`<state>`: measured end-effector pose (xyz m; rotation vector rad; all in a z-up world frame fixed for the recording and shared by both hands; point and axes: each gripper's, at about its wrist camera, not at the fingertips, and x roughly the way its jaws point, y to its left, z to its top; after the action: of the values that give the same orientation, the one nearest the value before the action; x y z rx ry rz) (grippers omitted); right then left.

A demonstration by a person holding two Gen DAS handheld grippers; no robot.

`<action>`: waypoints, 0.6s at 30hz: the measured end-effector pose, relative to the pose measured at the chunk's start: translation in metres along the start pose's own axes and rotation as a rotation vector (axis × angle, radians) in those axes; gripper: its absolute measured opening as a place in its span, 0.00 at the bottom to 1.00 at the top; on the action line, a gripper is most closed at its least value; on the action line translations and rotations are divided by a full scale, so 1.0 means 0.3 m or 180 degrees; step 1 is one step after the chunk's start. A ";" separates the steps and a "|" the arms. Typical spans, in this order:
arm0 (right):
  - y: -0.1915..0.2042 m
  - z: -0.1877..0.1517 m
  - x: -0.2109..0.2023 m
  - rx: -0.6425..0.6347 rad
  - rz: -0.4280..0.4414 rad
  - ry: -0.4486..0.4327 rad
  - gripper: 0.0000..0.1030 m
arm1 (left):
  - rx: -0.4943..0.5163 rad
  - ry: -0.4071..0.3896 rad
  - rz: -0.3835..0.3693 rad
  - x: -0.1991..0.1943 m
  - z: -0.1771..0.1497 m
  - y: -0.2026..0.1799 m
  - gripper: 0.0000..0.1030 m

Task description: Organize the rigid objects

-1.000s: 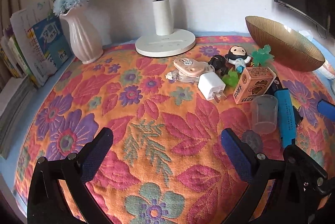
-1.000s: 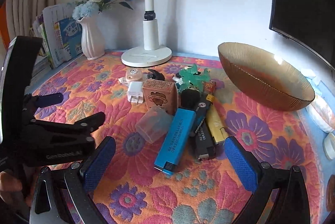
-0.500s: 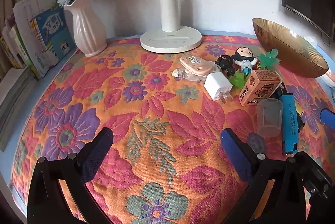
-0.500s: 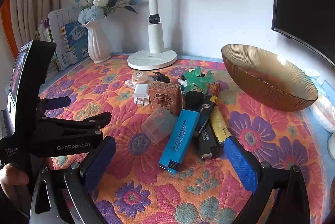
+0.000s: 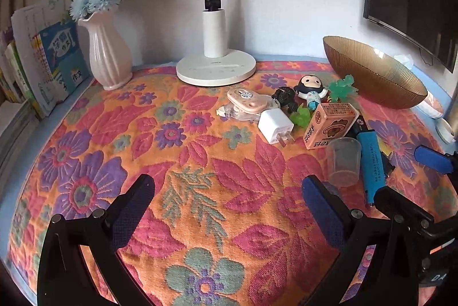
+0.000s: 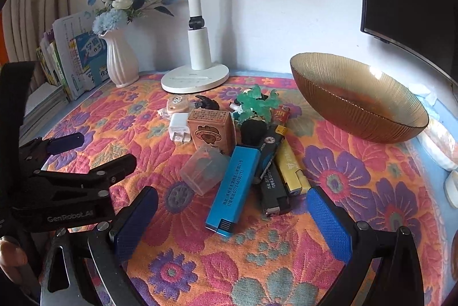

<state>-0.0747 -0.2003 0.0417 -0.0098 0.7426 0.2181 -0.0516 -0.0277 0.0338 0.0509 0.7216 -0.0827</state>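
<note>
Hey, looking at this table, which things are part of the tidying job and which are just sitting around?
For the job:
blue lighter
yellow lighter
black lighter
clear plastic cup
small orange box
white charger plug
toy figure
amber glass bowl, probably where they go

Just there:
desk lamp
vase of flowers
books

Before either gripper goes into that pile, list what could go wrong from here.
1. The lighters overlap: the blue lighter leans on the black lighter, so lifting one may drag the others.
2. The clear plastic cup lies on its side against the blue lighter; a nudge could roll it.
3. The amber glass bowl looks tilted on the cloth, so a dropped item might rock it.
</note>
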 end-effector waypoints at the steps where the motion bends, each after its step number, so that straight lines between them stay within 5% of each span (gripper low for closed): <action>1: -0.003 0.000 0.001 0.0020 0.0004 0.0011 1.00 | -0.0006 -0.0011 -0.0028 -0.003 -0.001 0.003 0.99; 18: -0.016 0.000 0.031 0.0063 -0.0151 0.0147 1.00 | -0.0049 -0.0077 -0.0222 -0.018 -0.005 0.022 0.99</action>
<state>-0.0670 -0.2031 0.0352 -0.0136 0.7896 0.1658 -0.0561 -0.0207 0.0362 0.0099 0.6998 -0.1441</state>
